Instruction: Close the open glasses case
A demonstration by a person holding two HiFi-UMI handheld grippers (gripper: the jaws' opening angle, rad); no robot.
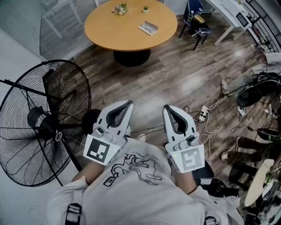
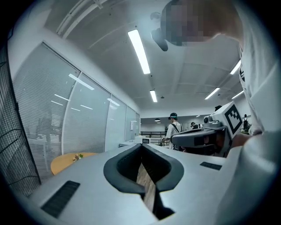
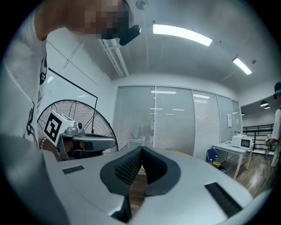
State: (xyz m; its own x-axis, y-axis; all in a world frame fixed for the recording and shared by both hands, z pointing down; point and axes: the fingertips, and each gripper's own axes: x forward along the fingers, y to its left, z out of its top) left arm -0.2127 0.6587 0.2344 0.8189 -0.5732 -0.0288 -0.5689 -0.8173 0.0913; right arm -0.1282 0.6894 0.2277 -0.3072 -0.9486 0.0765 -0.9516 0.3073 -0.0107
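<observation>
The open glasses case (image 1: 148,27), white and grey, lies on the right part of a round wooden table (image 1: 109,30) far ahead of me. My left gripper (image 1: 127,103) and right gripper (image 1: 167,107) are held side by side close to my chest, well short of the table and high above the floor. Both are shut with nothing between the jaws. In the left gripper view the jaw tips meet (image 2: 141,145), and a slice of the table (image 2: 66,161) shows at the lower left. In the right gripper view the tips also meet (image 3: 141,149).
A large black floor fan (image 1: 44,121) stands close on my left. Cables, a power strip (image 1: 202,114) and gear litter the wood floor at the right. Small plants (image 1: 120,8) sit on the table. A blue chair (image 1: 195,19) and a white desk (image 1: 228,13) stand beyond.
</observation>
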